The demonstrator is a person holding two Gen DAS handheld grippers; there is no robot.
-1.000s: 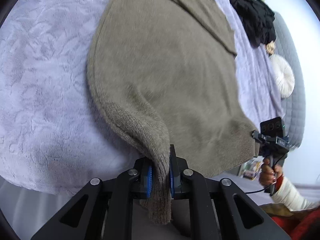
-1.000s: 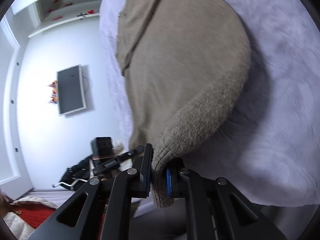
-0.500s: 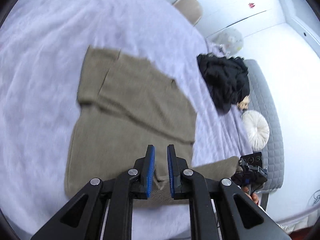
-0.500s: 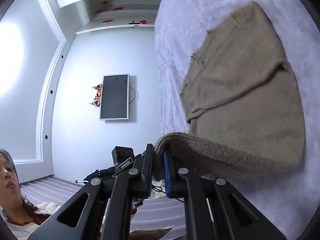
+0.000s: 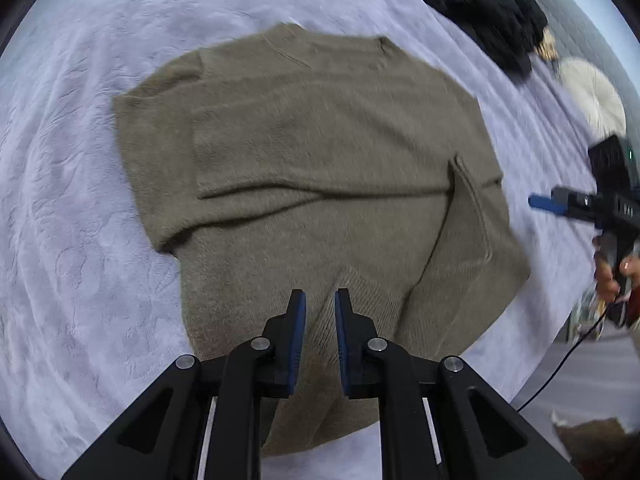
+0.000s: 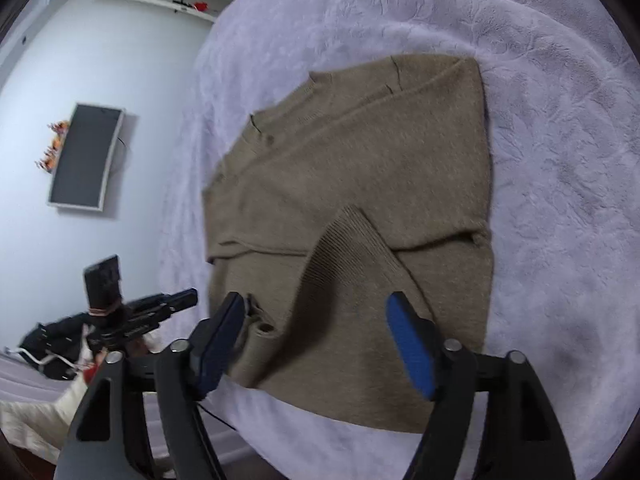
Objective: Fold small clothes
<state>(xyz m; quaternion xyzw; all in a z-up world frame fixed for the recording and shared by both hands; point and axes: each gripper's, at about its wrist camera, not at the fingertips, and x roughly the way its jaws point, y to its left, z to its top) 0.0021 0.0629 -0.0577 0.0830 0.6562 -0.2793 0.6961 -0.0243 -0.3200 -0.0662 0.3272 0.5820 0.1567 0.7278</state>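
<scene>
A tan knitted sweater (image 5: pixel 320 168) lies flat on the lavender bedspread (image 5: pixel 72 240), with its lower part folded up over the body and a ribbed hem corner (image 6: pixel 344 248) lying on top. My left gripper (image 5: pixel 320 304) hovers above the near edge of the sweater with its jaws a small gap apart and nothing between them. My right gripper (image 6: pixel 316 312) is wide open above the sweater (image 6: pixel 360 168) and holds nothing. The right gripper also shows at the right edge of the left wrist view (image 5: pixel 560 204).
A black garment pile (image 5: pixel 480 4) and a round cream cushion (image 5: pixel 592 96) lie on the bed's far right. A wall-mounted TV (image 6: pixel 86 160) hangs on the white wall. The bed edge runs along the near side.
Both grippers let go of the sweater's hem, which now lies folded on the bed. The right jaws opened wide. Both grippers pulled back above the sweater.
</scene>
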